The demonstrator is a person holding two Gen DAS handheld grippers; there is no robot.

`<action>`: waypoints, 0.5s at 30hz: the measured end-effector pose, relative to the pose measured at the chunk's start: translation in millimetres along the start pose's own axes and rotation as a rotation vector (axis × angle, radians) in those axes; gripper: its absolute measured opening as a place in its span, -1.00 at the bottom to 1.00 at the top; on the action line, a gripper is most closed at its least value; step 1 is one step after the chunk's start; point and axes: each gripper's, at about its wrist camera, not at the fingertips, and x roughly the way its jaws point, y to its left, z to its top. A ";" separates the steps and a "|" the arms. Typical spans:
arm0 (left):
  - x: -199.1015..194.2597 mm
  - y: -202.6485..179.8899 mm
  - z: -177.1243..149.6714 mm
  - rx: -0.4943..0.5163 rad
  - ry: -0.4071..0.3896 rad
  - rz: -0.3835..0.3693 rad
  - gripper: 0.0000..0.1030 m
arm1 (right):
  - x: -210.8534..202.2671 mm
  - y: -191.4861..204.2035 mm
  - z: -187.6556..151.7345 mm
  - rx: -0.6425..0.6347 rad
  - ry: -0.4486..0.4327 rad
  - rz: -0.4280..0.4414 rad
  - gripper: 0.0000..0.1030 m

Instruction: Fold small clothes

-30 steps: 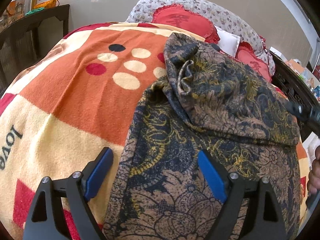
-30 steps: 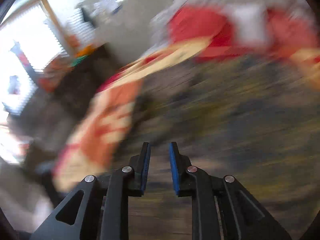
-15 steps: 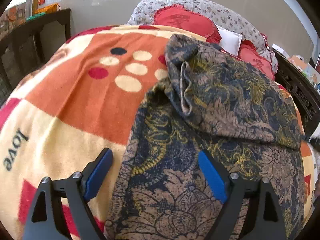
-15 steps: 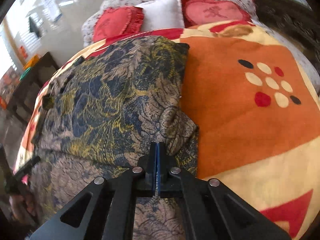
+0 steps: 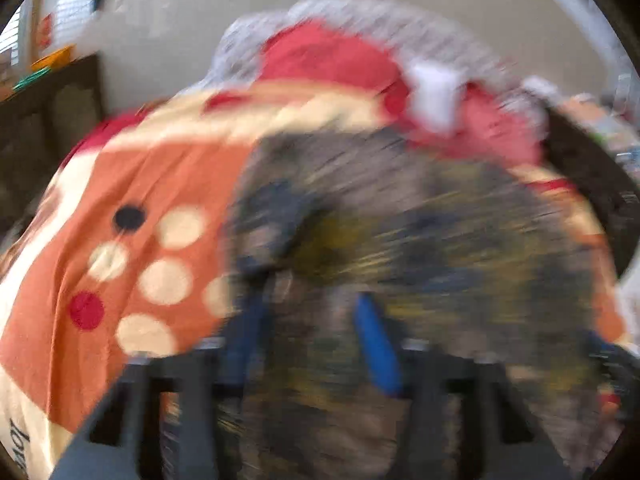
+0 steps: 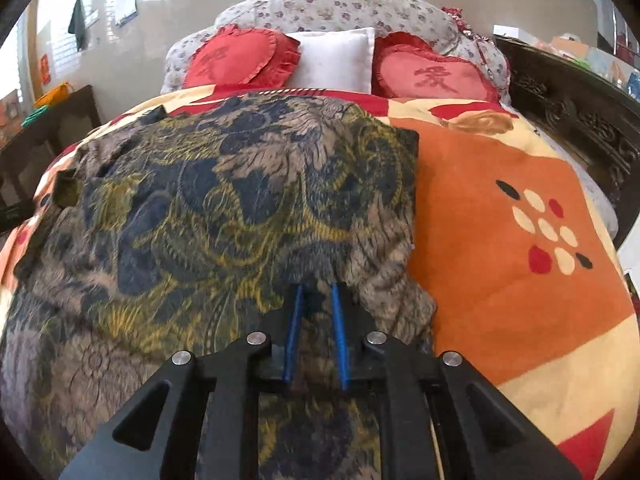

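A dark garment (image 6: 208,216) with a navy, tan and yellow floral print lies spread on the bed, its far part folded over the near part. My right gripper (image 6: 316,292) sits low over the garment's right side, its blue pads a small gap apart with cloth between and beneath them. The left wrist view is heavily blurred by motion. There my left gripper (image 5: 308,320) is open over the garment's (image 5: 420,248) left part, with fabric between the fingers.
The orange, cream and red blanket (image 6: 500,208) covers the bed. Two red heart cushions (image 6: 240,58) and a white pillow (image 6: 334,58) lie at the head. A dark carved bed frame (image 6: 572,112) runs along the right, dark furniture (image 6: 44,128) along the left.
My right gripper has opened slightly from fully shut. My left gripper has moved fast forward over the garment, blurring its view, and its fingers stand closer together than before.
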 end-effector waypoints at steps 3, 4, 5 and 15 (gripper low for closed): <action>9.2 19.4 -8.0 -0.063 -0.017 -0.064 -0.39 | -3.8 -13.7 -0.4 0.013 0.018 0.050 -0.54; 6.4 16.1 -9.4 -0.035 -0.028 -0.047 -0.38 | -3.9 -19.3 0.9 0.026 0.030 0.072 -0.55; 5.5 15.5 -10.4 -0.027 -0.034 -0.046 -0.38 | -4.9 -24.5 3.2 0.058 0.048 0.094 -0.57; 6.4 13.6 -16.6 -0.020 -0.044 -0.025 -0.34 | 25.0 -3.8 71.2 0.156 -0.008 -0.015 -0.60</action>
